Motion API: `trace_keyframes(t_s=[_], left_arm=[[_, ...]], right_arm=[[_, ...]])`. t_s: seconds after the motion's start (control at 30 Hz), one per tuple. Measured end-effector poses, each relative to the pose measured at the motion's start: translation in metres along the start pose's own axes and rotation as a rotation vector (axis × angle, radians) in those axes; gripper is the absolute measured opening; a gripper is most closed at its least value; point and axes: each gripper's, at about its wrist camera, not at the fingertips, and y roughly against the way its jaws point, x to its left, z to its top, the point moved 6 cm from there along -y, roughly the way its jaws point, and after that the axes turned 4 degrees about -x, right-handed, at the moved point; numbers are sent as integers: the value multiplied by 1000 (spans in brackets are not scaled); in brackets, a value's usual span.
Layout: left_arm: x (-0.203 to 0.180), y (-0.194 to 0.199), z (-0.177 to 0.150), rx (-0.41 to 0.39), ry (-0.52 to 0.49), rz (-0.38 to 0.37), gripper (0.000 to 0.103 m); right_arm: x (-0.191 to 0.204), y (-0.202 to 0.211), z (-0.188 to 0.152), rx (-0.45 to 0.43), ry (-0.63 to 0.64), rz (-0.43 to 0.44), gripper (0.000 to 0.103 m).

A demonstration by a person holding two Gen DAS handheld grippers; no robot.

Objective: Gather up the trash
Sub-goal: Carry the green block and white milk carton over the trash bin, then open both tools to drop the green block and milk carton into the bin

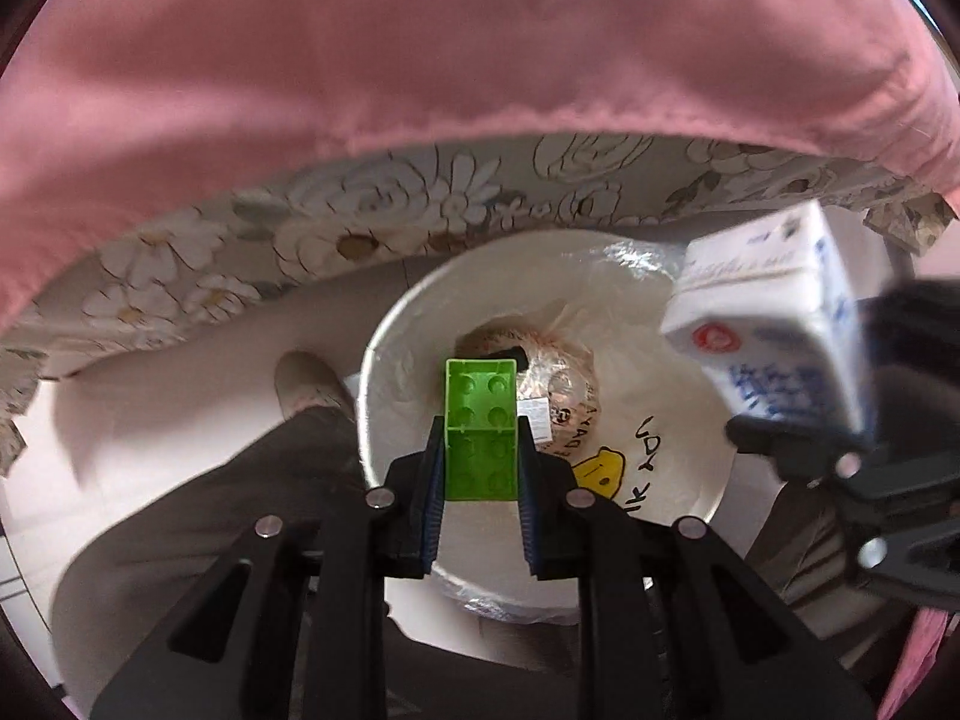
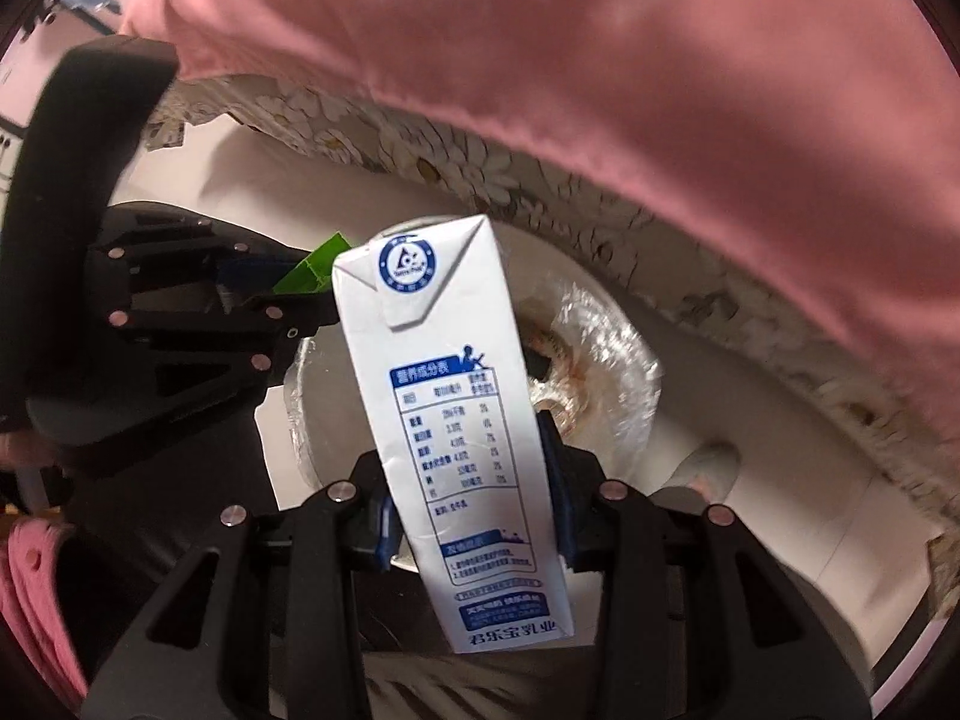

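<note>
My left gripper [image 1: 480, 474] is shut on a green toy brick [image 1: 480, 432] and holds it over the open white trash bin [image 1: 384, 360]. The bin has a clear liner and a crumpled wrapper [image 1: 558, 396] at its bottom. My right gripper [image 2: 471, 498] is shut on a white and blue milk carton [image 2: 444, 396], held upright above the same bin [image 2: 606, 300]. In the left wrist view the carton [image 1: 774, 324] hangs at the bin's right rim. In the right wrist view the left gripper [image 2: 282, 282] with the green brick [image 2: 312, 270] is at the left.
A pink cloth [image 1: 456, 42] over a flowered tablecloth [image 1: 312, 222] hangs just above and behind the bin. The floor [image 1: 150, 396] is pale. A person's foot in a shoe [image 1: 306, 378] stands left of the bin.
</note>
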Motion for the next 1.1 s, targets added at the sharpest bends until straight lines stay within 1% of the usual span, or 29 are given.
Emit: trace_keyframes(t_s=[0.07, 0.17, 0.37, 0.47, 0.7, 0.83, 0.9, 0.97, 1.07, 1.1], left_arm=[[0, -11, -1, 26, 20, -19, 23], [-1, -25, -3, 47, 28, -23, 23], [-4, -49, -5, 98, 75, -56, 23], [-3, -59, -8, 118, 96, -65, 23], [-3, -83, -12, 163, 148, -103, 24], [-5, -93, -14, 197, 166, -145, 24], [-5, -96, -13, 197, 175, -144, 24], [-3, -96, -12, 194, 184, -145, 34], [-2, -93, -11, 184, 193, -141, 41], [-2, -93, -11, 184, 194, -142, 41]], right_arm=[[-3, -12, -1, 18, -13, -20, 40], [-2, -32, -4, 48, -40, -24, 40], [-10, -66, -3, 96, -96, -43, 40], [-13, -82, -8, 120, -117, -52, 40], [-17, -113, -7, 153, -159, -43, 40], [-19, -127, -8, 174, -178, -29, 40], [-20, -133, -5, 185, -175, -23, 41], [-20, -137, -3, 195, -175, -20, 41], [-19, -140, 1, 193, -176, -30, 50], [-17, -143, 3, 191, -175, -30, 51]])
